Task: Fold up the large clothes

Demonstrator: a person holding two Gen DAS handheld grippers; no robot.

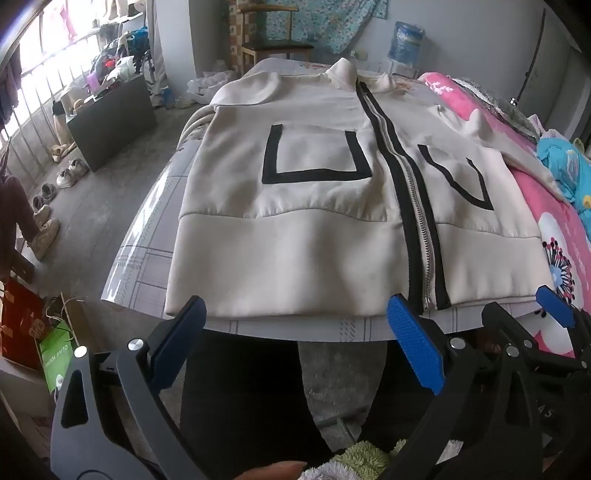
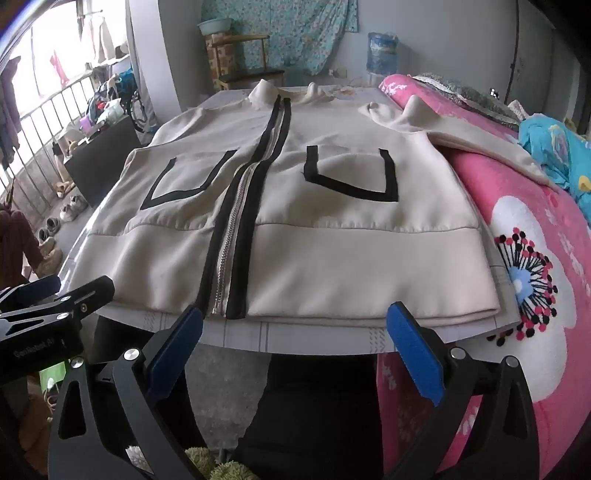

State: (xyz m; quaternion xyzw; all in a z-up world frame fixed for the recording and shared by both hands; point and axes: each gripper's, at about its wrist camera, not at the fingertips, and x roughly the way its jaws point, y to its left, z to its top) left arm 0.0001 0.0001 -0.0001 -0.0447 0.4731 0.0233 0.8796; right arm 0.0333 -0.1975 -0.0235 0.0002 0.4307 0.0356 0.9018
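The cream jacket [image 1: 314, 192] is lying flat, zipped, on the table [image 1: 147, 236], hem toward the operator. The left claw [image 1: 295, 321] is hovering level off the near table edge, jaws spread, gripping nothing. The right claw [image 2: 295, 325] is hovering alongside, likewise released.

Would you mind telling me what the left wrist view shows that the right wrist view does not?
Left only: a green bag on the floor, and a fingertip at the bottom edge. Right only: a basin atop the far shelf. Both: the jacket lying flat and zipped on the table, the pink quilt beside it, and open, empty left tongs and right tongs.
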